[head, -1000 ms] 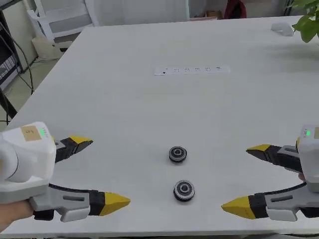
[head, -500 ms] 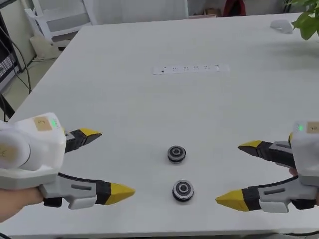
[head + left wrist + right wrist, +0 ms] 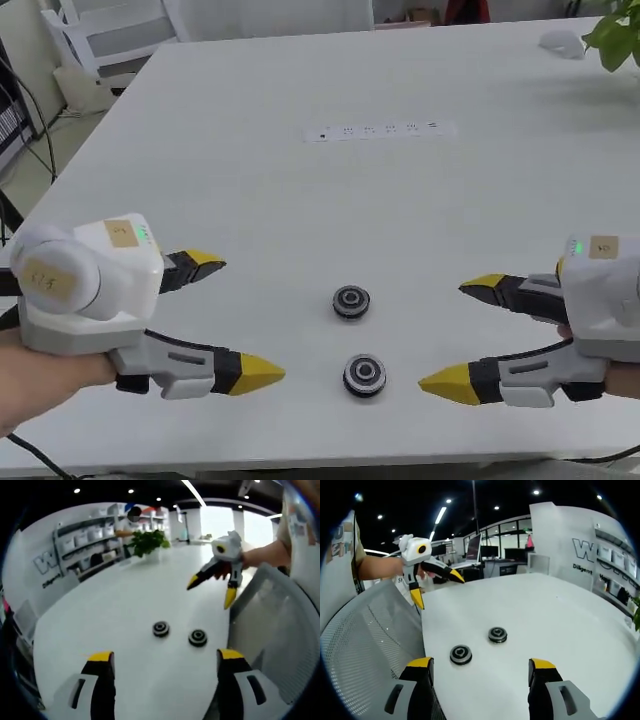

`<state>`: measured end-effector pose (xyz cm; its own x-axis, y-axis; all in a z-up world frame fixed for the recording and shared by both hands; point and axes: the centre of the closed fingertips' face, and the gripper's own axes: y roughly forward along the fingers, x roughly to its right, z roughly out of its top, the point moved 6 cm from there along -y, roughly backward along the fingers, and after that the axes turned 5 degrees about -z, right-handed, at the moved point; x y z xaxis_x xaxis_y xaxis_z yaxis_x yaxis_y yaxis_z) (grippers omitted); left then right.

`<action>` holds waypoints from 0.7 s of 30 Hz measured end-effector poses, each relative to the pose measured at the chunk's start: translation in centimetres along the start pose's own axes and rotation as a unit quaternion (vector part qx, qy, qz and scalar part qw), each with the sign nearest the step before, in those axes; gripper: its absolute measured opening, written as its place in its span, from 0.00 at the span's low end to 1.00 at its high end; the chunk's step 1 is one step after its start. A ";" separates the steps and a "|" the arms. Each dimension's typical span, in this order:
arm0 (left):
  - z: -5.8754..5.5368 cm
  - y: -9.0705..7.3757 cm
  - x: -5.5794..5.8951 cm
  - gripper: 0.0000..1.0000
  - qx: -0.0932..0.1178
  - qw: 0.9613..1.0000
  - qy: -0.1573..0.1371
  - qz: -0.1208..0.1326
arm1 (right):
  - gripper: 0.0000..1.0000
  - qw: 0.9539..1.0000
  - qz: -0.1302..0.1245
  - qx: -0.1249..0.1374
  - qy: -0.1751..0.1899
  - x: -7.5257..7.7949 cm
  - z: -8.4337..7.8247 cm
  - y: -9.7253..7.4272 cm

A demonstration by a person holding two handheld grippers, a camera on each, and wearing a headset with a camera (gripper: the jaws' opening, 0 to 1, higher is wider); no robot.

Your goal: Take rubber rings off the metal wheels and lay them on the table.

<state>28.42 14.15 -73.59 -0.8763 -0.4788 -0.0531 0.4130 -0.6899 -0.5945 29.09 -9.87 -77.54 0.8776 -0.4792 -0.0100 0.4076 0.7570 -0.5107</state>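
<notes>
- At the front edge of the bench (image 3: pixel 300 200), the left hand-held gripper (image 3: pixel 245 318) has its jaws spread wide, holding nothing and touching nothing.
- Right hand-held gripper (image 3: pixel 448 334): jaws likewise wide apart and empty, tips pointing inward at the wheels.
- Two metal wheels lie flat between the grippers, the far wheel (image 3: pixel 351 301) and the near wheel (image 3: pixel 364 374), apart from each other. Each carries a dark rubber ring (image 3: pixel 347 374).
- The near wheel lies close to the front edge. Open surface runs back to a power strip (image 3: pixel 378 130) and out to both sides.
- Compared with one second ago, both grippers stand nearer the wheels, and the wheels' arrangement is unchanged.
</notes>
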 end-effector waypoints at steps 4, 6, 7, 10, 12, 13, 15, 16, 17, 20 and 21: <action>0.3 0.5 0.0 0.84 -0.004 1.000 0.008 -0.005 | 0.75 1.000 0.007 -0.002 -0.006 -0.2 -0.2 0.5; 0.4 0.8 0.0 0.83 -0.001 1.000 0.009 -0.007 | 0.74 1.000 0.010 -0.003 -0.007 -0.3 -0.3 0.7; 0.5 1.0 0.1 0.82 0.000 1.000 0.011 -0.009 | 0.74 1.000 0.012 -0.003 -0.008 -0.4 -0.3 0.7; 0.5 1.5 0.2 0.79 -0.003 1.000 0.021 -0.014 | 0.72 1.000 0.017 -0.005 -0.012 -0.6 -0.4 1.0; 0.5 1.9 0.3 0.79 -0.006 1.000 0.021 -0.019 | 0.71 1.000 0.021 -0.006 -0.013 -0.7 -0.5 1.2; 0.4 2.0 0.4 0.79 -0.007 1.000 0.021 -0.020 | 0.70 1.000 0.022 -0.006 -0.014 -0.8 -0.5 1.3; 0.5 2.3 0.7 0.78 -0.007 0.999 0.022 -0.025 | 0.69 1.000 0.024 -0.007 -0.019 -0.9 -0.6 1.5; 0.5 2.3 0.7 0.78 -0.007 0.999 0.023 -0.026 | 0.68 0.999 0.026 -0.006 -0.021 -1.0 -0.6 1.5; 0.5 2.4 0.8 0.78 -0.007 0.999 0.023 -0.028 | 0.67 0.999 0.026 -0.005 -0.024 -1.0 -0.6 1.6; 0.5 2.6 0.9 0.77 -0.007 0.999 0.023 -0.030 | 0.63 0.999 0.028 -0.004 -0.027 -0.9 -0.7 1.8; 0.5 2.6 0.9 0.77 -0.007 0.999 0.023 -0.030 | 0.63 0.999 0.029 -0.005 -0.027 -0.9 -0.8 1.9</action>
<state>28.86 11.65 -74.82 -0.9099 -0.4113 -0.0543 0.3567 -0.7086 -0.6088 28.85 -8.33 -79.15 0.9119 -0.4104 0.0074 0.3544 0.7781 -0.5187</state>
